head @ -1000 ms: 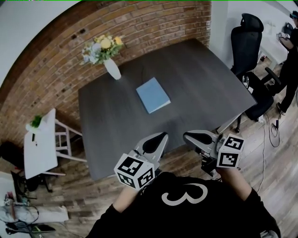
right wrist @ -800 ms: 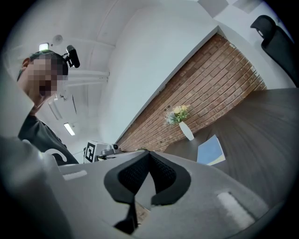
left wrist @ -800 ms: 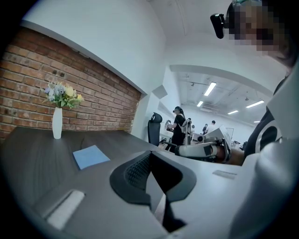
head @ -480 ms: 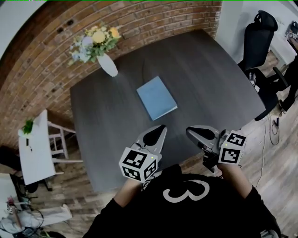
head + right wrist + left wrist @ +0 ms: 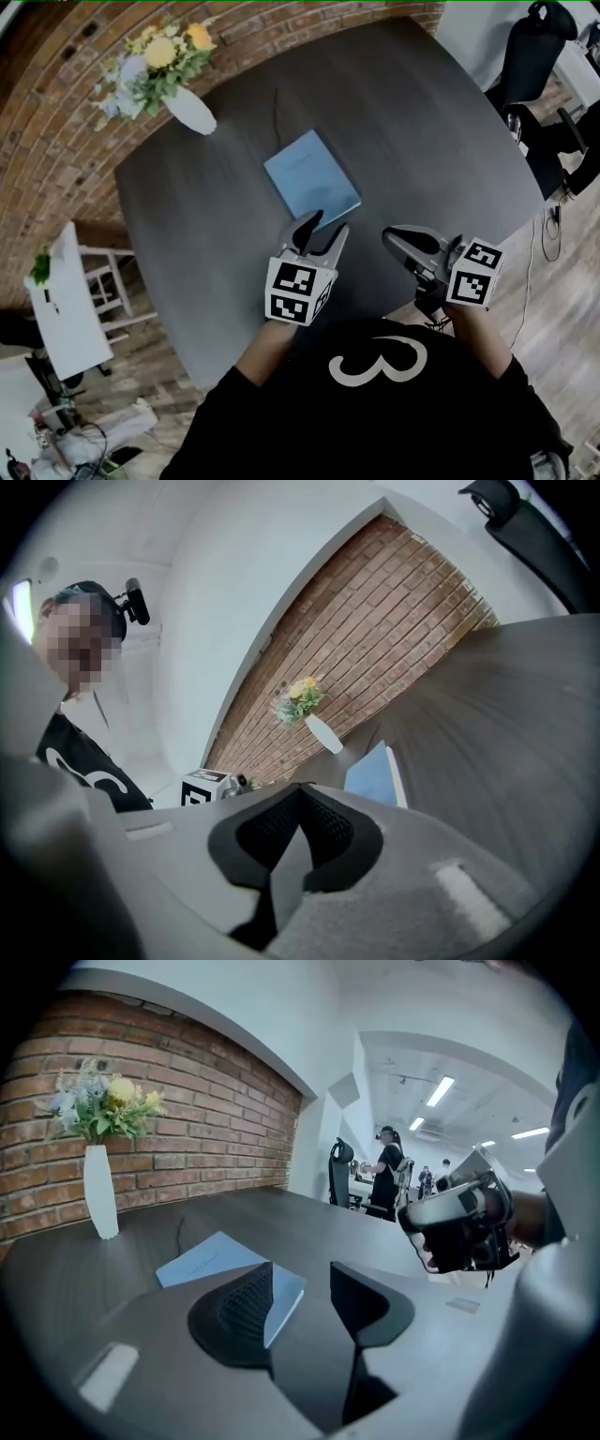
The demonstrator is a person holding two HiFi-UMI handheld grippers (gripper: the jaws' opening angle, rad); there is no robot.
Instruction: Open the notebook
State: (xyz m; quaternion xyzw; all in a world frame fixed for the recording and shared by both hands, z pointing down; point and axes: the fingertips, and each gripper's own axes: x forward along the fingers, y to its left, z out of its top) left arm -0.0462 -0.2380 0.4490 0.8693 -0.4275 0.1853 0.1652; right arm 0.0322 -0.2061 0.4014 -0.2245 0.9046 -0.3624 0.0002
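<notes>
A closed light-blue notebook (image 5: pixel 311 175) lies flat on the dark table (image 5: pixel 441 131). My left gripper (image 5: pixel 325 228) hovers just short of the notebook's near edge. Its jaws are opening, with nothing between the pads. In the left gripper view the notebook (image 5: pixel 211 1258) lies just beyond the left gripper (image 5: pixel 300 1281), its near corner partly hidden by the left jaw. My right gripper (image 5: pixel 396 237) is shut and empty, to the right of the notebook over the table's near part. From the right gripper (image 5: pixel 300 794) the notebook (image 5: pixel 370 772) shows ahead.
A white vase of flowers (image 5: pixel 183 103) stands at the table's far left, before a brick wall. A white side table (image 5: pixel 61 300) is on the left, and a black office chair (image 5: pixel 534 47) on the right. A person (image 5: pixel 386 1162) stands far back.
Both grippers have moved forward over the table toward the notebook. The left gripper's jaws, shut before, now stand apart. The right gripper has stayed shut.
</notes>
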